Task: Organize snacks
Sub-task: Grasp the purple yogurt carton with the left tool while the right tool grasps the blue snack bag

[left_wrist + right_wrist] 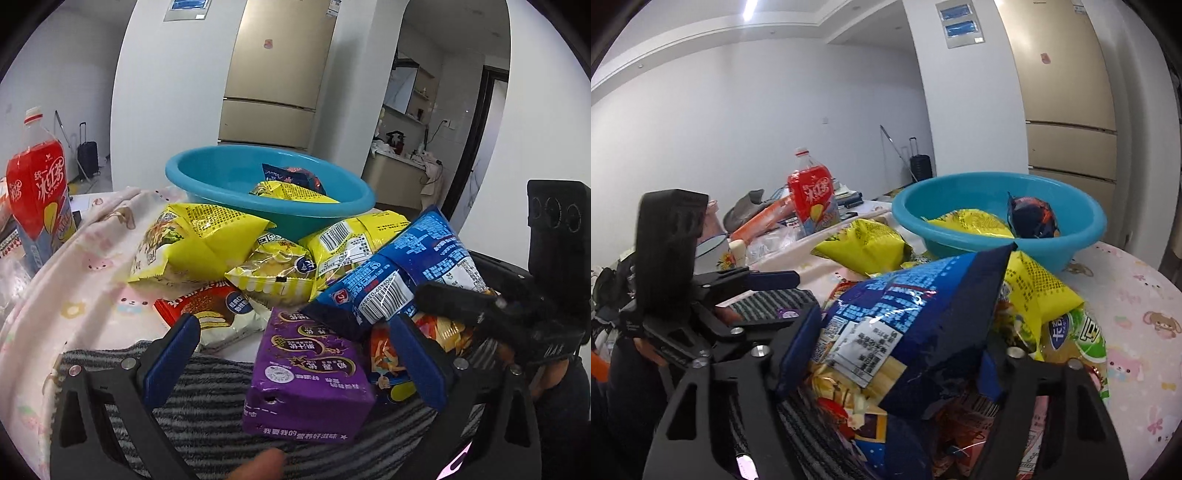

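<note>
A pile of snack packs lies on a table with a pink patterned cloth (85,295). My right gripper (894,358) is shut on a blue snack bag (912,317), its pads pressing both sides; the same blue snack bag (406,266) and right gripper (428,299) show at the right of the left wrist view. My left gripper (295,354) is open over a purple box (306,373), with a gap at its left pad. Behind the pile stands a teal basin (207,173) holding a yellow bag (291,192) and a dark blue bag (291,173).
Several yellow bags (199,240) and a red-and-white pack (210,314) lie before the basin. A striped grey cloth (207,398) lies under the left gripper. A red tea bottle (37,192) stands far left. A fridge (280,74) stands behind. A fingertip (262,465) shows at the bottom edge.
</note>
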